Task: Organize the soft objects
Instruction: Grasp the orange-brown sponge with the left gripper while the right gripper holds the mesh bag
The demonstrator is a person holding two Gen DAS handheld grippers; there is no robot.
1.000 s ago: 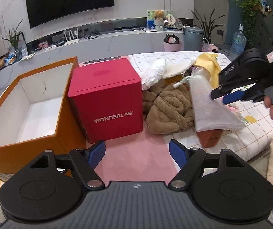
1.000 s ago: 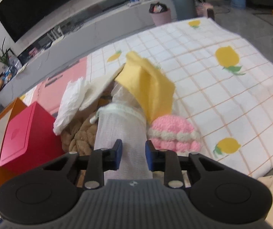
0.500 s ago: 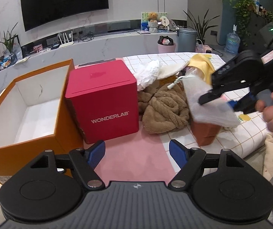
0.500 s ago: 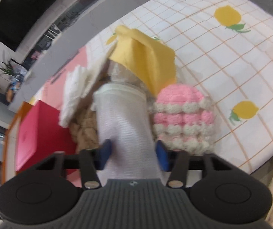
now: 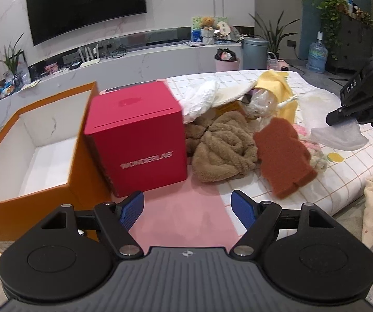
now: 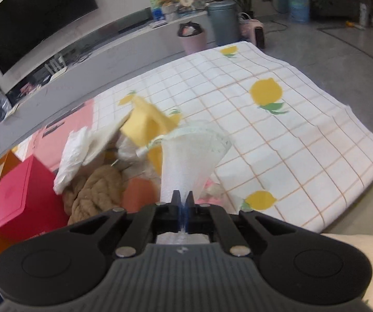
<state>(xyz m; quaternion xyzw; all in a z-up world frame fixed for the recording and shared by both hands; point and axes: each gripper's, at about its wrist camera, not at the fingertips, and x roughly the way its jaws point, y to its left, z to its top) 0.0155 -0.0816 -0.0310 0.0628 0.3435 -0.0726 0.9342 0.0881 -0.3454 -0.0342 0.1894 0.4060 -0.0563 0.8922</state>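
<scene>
The white mesh pouch [image 6: 186, 166] is clamped at one end between the closed fingers of the right gripper [image 6: 183, 202] and hangs clear of the pile of soft items, probably for transfer to the open orange box [image 5: 38, 161]. The right gripper points downward over the lemon-print cloth [image 6: 277, 130]. The left gripper [image 5: 187, 209] hovers with fingers wide apart, empty, facing the red box [image 5: 137, 140].

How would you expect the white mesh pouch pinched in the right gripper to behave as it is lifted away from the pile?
The white mesh pouch is probably floppy: it bunches to a narrow neck where the right gripper pinches it shut. It looks light, being thin and see-through. Its drawstring trails toward the yellow cloth, so it may snag.
</scene>
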